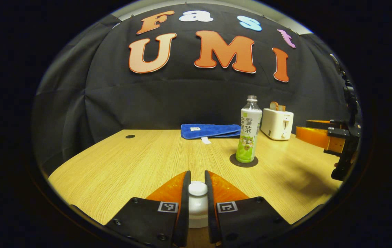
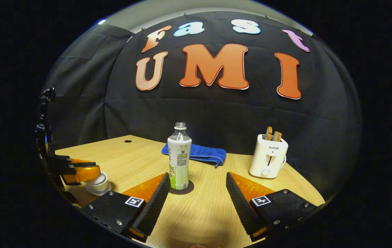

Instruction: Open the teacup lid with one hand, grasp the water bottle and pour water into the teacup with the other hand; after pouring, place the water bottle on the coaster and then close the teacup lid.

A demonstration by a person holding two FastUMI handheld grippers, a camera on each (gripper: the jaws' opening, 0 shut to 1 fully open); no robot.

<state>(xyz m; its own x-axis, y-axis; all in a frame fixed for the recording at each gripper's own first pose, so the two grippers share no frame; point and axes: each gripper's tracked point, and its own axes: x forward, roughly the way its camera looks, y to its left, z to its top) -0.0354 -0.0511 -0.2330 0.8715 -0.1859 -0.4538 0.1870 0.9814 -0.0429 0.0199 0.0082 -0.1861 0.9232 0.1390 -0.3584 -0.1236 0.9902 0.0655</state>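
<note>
A: White lid (image 1: pixel 197 188), knob type; location?

B: Clenched between the fingers of the left gripper (image 1: pixel 197 193), knob up. In the right gripper view it sits over the white teacup (image 2: pixel 97 184) at the near left of the wooden tabletop (image 1: pixel 130 162); whether it is seated or just above the rim, I cannot tell.

A: Bottle (image 2: pixel 179 162)?

B: Clear, green label, no cap, upright on the dark coaster (image 1: pixel 243 161), long axis vertical. Pouring judged done.

A: Right gripper (image 2: pixel 196 199)?

B: Fingers spread wide, holding nothing. Bottle just ahead and slightly left of them, apart.

A: Pending move?

B: Closing the cup; it turns on the lid sitting square above the rim. Left hand only.

A: Other stock?

B: Blue towel (image 2: pixel 199 154), white toaster (image 2: pixel 268 155), both at the back.
</note>
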